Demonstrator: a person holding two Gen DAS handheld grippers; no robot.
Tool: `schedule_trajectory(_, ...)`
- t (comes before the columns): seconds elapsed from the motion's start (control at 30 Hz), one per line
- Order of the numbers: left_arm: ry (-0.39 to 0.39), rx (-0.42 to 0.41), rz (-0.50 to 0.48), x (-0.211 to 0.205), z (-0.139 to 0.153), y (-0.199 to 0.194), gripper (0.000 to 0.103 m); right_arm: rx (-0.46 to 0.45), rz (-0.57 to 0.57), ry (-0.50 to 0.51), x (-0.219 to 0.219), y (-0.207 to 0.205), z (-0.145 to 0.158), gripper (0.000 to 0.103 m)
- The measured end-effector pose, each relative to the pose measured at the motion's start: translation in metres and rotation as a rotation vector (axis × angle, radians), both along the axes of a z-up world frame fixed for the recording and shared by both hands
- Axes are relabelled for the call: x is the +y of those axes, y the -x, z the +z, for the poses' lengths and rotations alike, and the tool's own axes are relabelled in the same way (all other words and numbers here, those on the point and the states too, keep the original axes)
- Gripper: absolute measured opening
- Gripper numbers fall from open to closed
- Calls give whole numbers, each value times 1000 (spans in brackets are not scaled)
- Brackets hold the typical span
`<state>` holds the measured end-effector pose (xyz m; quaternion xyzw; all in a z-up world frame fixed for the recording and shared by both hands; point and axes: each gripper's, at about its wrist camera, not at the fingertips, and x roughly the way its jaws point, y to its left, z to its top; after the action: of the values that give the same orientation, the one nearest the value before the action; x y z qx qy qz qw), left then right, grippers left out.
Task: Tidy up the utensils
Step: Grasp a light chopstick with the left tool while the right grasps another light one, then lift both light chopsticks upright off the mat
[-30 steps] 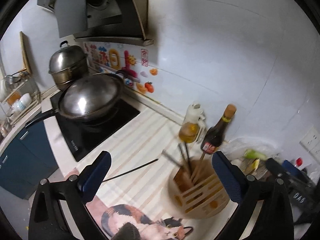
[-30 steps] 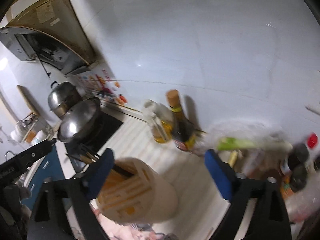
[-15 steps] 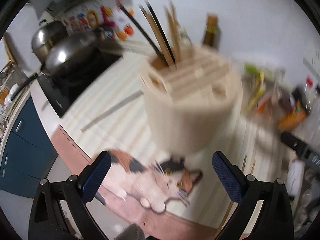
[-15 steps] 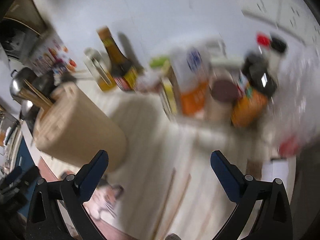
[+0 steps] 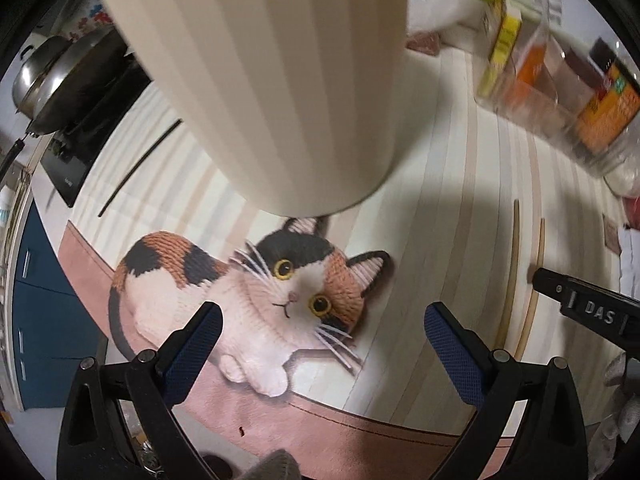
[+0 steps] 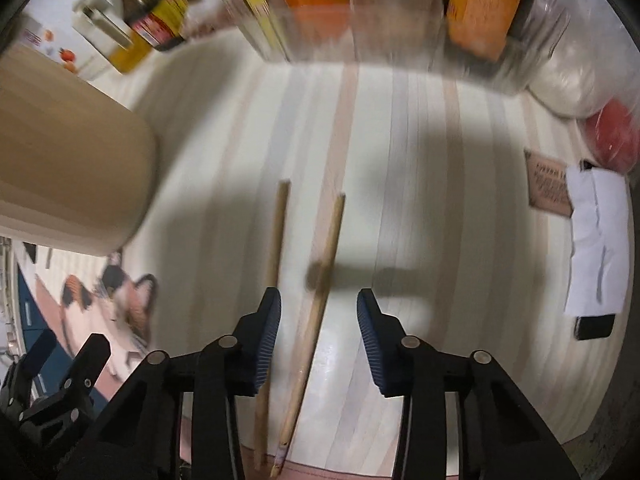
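A cream ribbed utensil holder stands on the striped mat, close in front of my left gripper, which is open and empty above a cat picture. The holder also shows at the left of the right wrist view. Two wooden chopsticks lie side by side on the mat; they also show at the right of the left wrist view. My right gripper is open low over them, with the right chopstick between its fingers. A black chopstick lies left of the holder.
A clear bin of packets and a sauce bottle stand at the back. A wok and pot sit on the black cooktop at far left. A white paper and a red bag lie at right. The counter edge runs along the bottom.
Both grippers have dropped and tilted down toward the counter. The left one has closed in on the holder's base. The right one has moved over the two wooden chopsticks and narrowed its opening.
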<state>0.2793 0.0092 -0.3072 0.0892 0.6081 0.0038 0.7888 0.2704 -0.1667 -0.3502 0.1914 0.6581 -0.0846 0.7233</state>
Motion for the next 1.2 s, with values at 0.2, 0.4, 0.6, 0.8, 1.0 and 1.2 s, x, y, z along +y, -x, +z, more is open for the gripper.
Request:
schedule_trajectory(0.2, -21, 10, -40, -18, -12, 0, 103, 24, 50, 68, 8, 4, -9, 11)
schedule_trajectory(0.4, -47, 13, -103, -43, -20, 5, 103, 51, 38, 102, -22, 26, -10, 7)
schedule_trajectory(0.6, -3, 38, -205, -84, -26, 17, 102, 84, -32, 118, -75, 62, -11, 7)
schedule_trajectory(0.8, 18, 89, -290, -122, -41, 19, 69, 74, -105, 51, -104, 82, -13, 7)
schedule_trajectory(1.0, 25, 94, -308, -135, -48, 11, 31, 84, -100, 63, -105, 81, -15, 7)
schedule_trajectory(1.2, 76, 116, -253, -127, -46, 3, 5, 85, -55, 91, -86, 68, -14, 7)
